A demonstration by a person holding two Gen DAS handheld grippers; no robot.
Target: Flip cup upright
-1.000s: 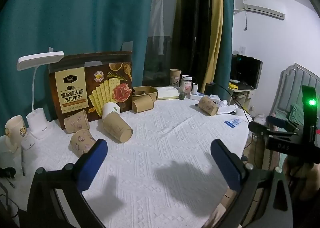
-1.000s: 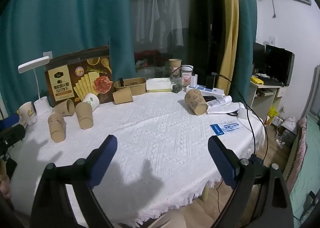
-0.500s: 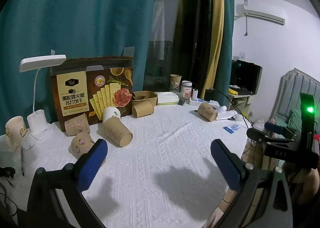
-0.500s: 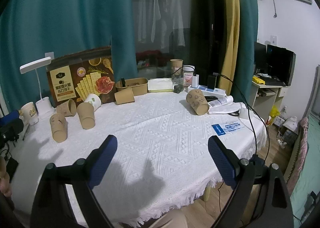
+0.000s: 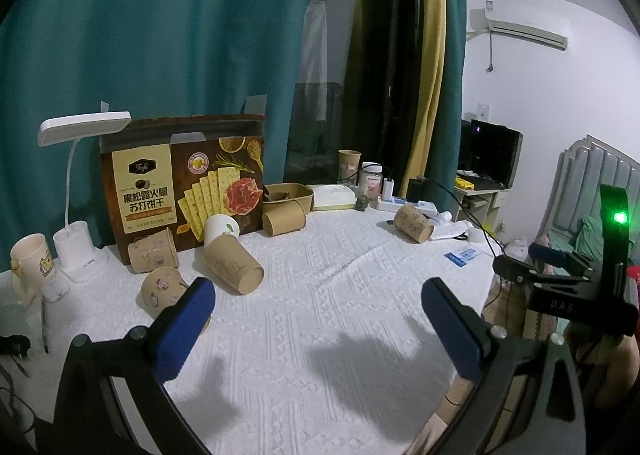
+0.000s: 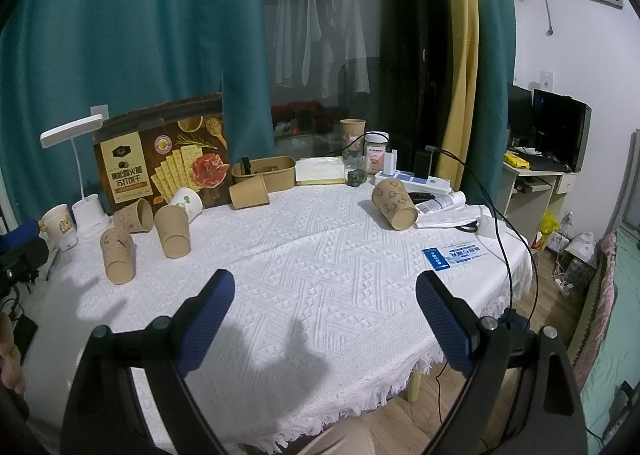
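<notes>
Several brown paper cups lie on their sides on the white tablecloth (image 6: 320,247). A patterned cup (image 6: 394,204) lies at the far right, also in the left wrist view (image 5: 414,222). A plain cup (image 5: 234,267) and a patterned cup (image 5: 162,291) lie at the left, just beyond my left gripper (image 5: 318,327). In the right wrist view they show as a plain cup (image 6: 173,230) and a patterned one (image 6: 117,254). My right gripper (image 6: 325,319) hovers over the table's near middle. Both grippers are open and empty.
A cracker box (image 5: 182,179) stands at the back left beside a white desk lamp (image 5: 78,191) and a mug (image 5: 30,273). A tray (image 6: 266,173), tissue box (image 6: 320,171), jar (image 6: 376,153), power strip (image 6: 412,181) and cables sit at the back right. The table edge (image 6: 360,407) is near.
Both wrist cameras have tilted upward slightly, so the table sits a little lower in view. Both grippers stay open; no cup has moved.
</notes>
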